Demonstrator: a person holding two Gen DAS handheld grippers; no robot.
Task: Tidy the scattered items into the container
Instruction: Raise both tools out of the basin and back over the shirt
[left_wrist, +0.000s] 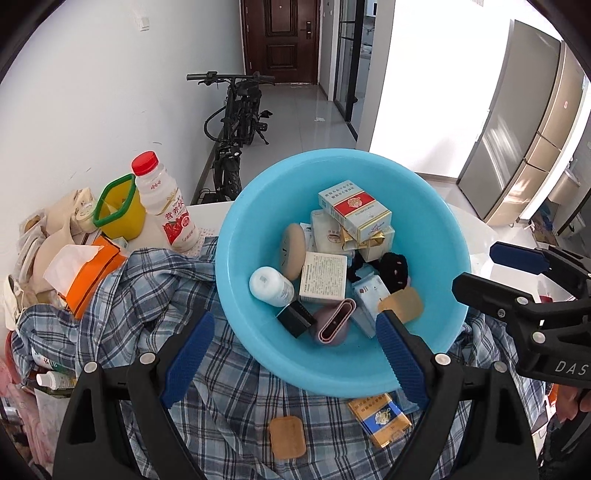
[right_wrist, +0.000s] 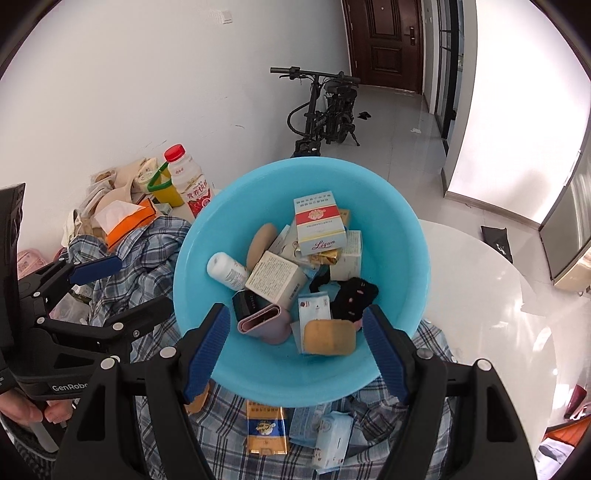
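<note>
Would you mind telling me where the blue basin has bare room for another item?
The blue basin is bare along its near inner wall, below the pink case and tan pad. Its middle and far side are crowded with boxes.

A round light-blue basin (left_wrist: 436, 236) sits upright on a rumpled plaid shirt (left_wrist: 236, 398), already loaded: a red-and-white cigarette pack (left_wrist: 354, 208) on top at the far side, a white printed box (left_wrist: 323, 277) at the centre, a white bottle (left_wrist: 271, 286) lying on its side, a pink case (left_wrist: 332, 325) and a black hair tie (left_wrist: 393, 269). Outside, just beside the basin's near rim, lie a tan pad (left_wrist: 287, 432), a blue-and-gold pack (left_wrist: 380, 417) and a pale-blue tissue packet (right_wrist: 332, 439).
</note>
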